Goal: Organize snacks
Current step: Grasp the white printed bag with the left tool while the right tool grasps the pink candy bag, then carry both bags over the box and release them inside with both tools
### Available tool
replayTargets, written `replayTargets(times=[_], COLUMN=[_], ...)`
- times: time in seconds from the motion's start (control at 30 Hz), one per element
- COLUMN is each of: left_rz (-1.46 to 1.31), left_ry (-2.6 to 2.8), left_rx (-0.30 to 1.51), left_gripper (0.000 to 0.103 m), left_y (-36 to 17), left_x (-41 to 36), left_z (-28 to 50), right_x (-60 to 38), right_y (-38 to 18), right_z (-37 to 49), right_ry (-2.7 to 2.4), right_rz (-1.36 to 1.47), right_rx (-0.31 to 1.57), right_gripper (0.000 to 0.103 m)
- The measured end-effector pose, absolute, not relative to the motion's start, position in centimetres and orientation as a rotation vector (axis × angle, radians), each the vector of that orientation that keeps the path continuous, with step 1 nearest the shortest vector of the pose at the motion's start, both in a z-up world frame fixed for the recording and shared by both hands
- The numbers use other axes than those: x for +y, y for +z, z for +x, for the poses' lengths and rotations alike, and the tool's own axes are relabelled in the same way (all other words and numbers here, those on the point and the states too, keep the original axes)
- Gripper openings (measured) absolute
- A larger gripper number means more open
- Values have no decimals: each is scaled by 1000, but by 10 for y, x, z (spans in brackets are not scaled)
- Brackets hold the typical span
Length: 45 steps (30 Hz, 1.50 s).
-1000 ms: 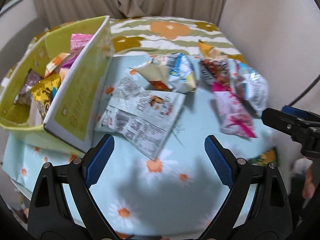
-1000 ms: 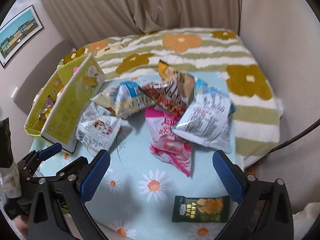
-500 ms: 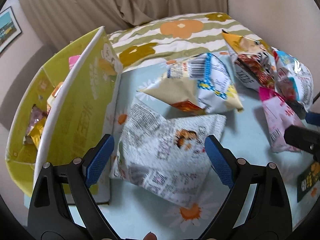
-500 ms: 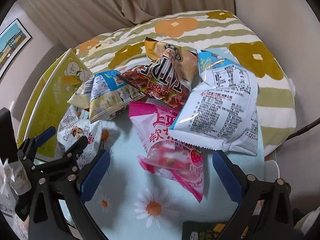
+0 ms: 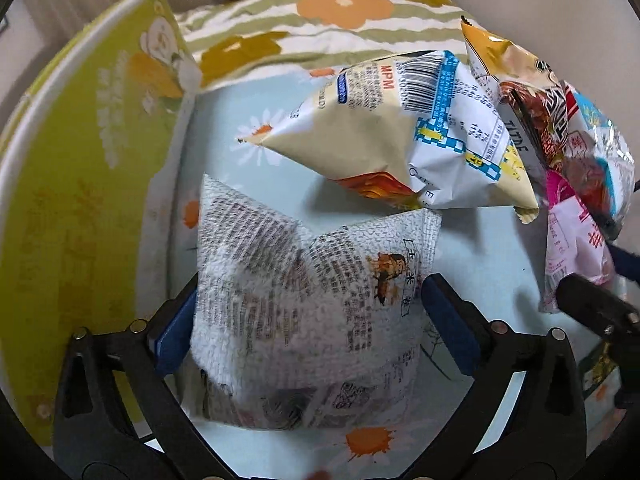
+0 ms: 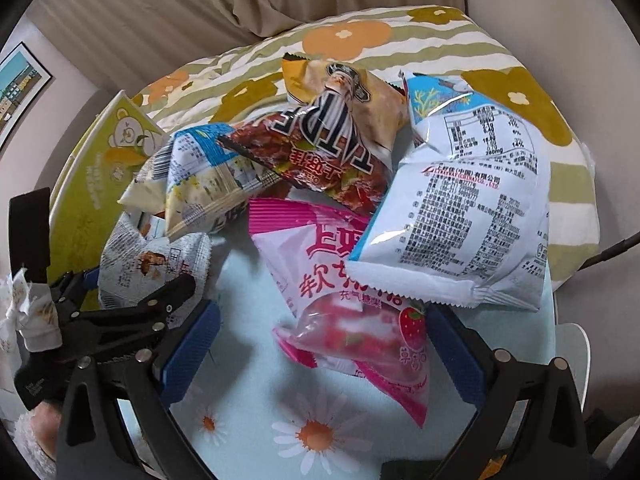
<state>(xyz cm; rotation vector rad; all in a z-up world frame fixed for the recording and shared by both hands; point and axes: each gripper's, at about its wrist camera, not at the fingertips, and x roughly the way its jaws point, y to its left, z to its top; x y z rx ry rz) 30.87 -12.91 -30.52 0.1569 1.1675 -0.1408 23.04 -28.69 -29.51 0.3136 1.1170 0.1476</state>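
Note:
A white snack bag with newsprint pattern (image 5: 308,312) lies on the daisy tablecloth (image 5: 480,248), between the fingers of my left gripper (image 5: 308,320); the jaws are open, one each side of it. It also shows in the right wrist view (image 6: 152,264). My right gripper (image 6: 320,340) is open, with a pink strawberry candy bag (image 6: 348,304) between its fingers. The yellow-green box (image 5: 80,184) stands just left of the white bag.
A cream and blue bag (image 5: 404,136), a brown and yellow bag (image 6: 332,140) and a white and blue bag (image 6: 468,208) lie piled behind. A striped floral cushion (image 6: 360,36) sits at the back. The left gripper (image 6: 120,312) is close to my right one.
Both grippers moved forward and down to the snacks. The white bag now sits between my left fingers, the pink bag between my right fingers. Both stay open.

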Motion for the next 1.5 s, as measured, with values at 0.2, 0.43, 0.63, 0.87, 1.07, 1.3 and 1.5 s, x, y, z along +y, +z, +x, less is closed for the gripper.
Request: replayTargets(times=[0.2, 0.43, 0.63, 0.87, 1.07, 1.3, 1.5], left_rz=[53, 12, 22, 3, -17, -48, -84], left_ry=[-196, -233, -250, -260, -249, -225, -197], left_rx=[1211, 1210, 1191, 1156, 1110, 1034, 955], left_gripper=[98, 73, 66, 65, 65, 65, 65], left_y=[-315, -310, -301, -282, -256, -210, -165], left_x=[-120, -113, -116, -117, -112, -96, -74], left_z=[308, 298, 289, 268, 242, 202, 170], right_x=[-285, -287, -277, -270, -263, -247, -230], right_y=[-302, -312, -308, -296, -279, -240, -198], right_z=[233, 236, 236, 220, 198, 174, 159], right_ry=[131, 123, 114, 154, 190, 245, 301], right_rz=[283, 280, 196, 190, 189, 165, 138], right_rx=[1133, 1143, 1145, 1128, 1103, 1042, 973], right_gripper=[102, 94, 58, 49, 48, 48, 48])
